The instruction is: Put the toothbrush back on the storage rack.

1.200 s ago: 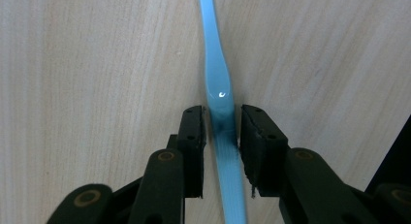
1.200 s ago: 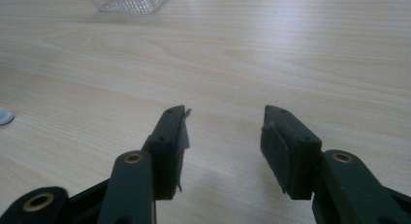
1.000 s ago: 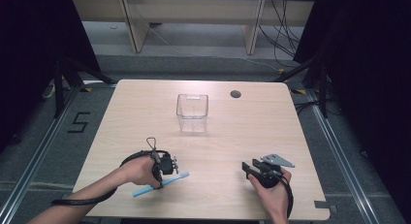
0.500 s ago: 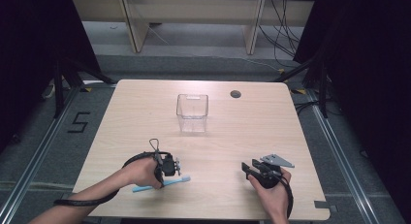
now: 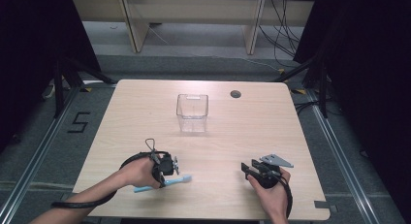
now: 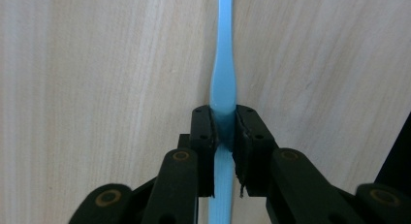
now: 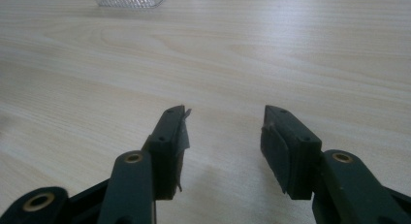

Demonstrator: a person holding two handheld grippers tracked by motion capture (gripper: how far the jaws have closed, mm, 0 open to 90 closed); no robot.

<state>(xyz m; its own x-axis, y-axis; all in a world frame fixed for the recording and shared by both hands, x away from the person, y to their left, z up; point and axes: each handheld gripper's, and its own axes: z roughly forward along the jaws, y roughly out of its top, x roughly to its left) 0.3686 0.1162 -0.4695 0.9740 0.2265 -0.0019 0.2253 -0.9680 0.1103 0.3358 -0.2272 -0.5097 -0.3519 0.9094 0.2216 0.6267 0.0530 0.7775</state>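
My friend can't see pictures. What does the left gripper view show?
Two black fingers pinch the handle of a light blue toothbrush, which runs straight up the middle of the picture. It lies on a pale wooden table.

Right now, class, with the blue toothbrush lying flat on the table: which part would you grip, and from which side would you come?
Grip the toothbrush on its thin handle, coming straight down from above. It lies flat on the table, so only its narrow side edges offer the jaws a hold. The left gripper shows this: its jaws are shut across the handle, just behind the waist.
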